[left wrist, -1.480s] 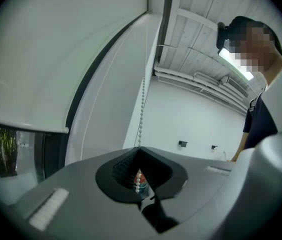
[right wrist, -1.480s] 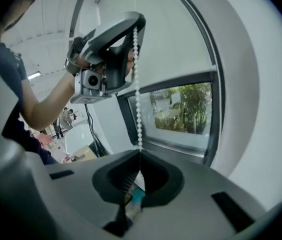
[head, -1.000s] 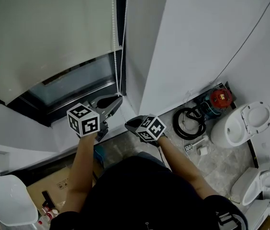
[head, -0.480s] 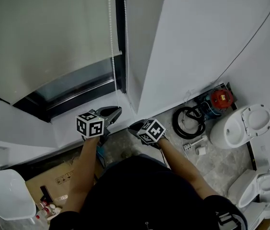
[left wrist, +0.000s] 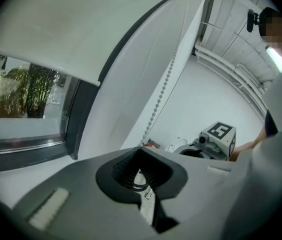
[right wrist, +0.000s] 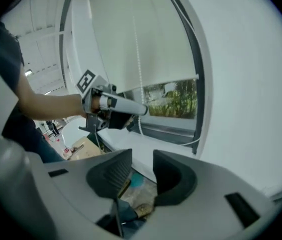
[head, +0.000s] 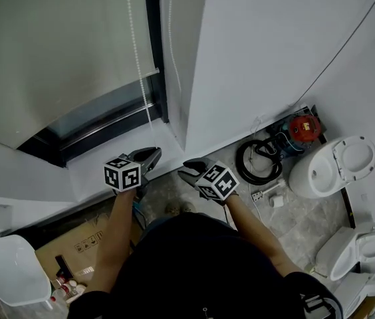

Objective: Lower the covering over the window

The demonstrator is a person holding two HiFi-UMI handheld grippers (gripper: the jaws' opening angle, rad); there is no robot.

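Observation:
A pale roller blind point(head: 54, 45) hangs over most of the window, leaving a strip of glass point(head: 101, 115) bare above the white sill point(head: 108, 161). Its white bead chain point(head: 136, 65) runs down along the dark frame to my left gripper point(head: 153, 155), which is shut on it just above the sill. In the left gripper view the bead chain point(left wrist: 163, 91) rises from the closed jaws of the left gripper point(left wrist: 141, 153) past the blind point(left wrist: 81, 29). My right gripper point(head: 186, 169) is beside it, open and empty. The right gripper view shows the right gripper point(right wrist: 142, 168) facing the left gripper point(right wrist: 142, 110).
A white wall point(head: 260, 45) juts out right of the window. On the floor to the right lie a black hose coil point(head: 254, 161), a red device point(head: 302, 126) and white toilets point(head: 330, 168). A cardboard box point(head: 81, 244) and a white basin point(head: 8, 271) sit at lower left.
My left gripper has come down with the chain toward the sill, and the blind's bottom edge now leaves less glass showing. The right gripper has shifted slightly to the right.

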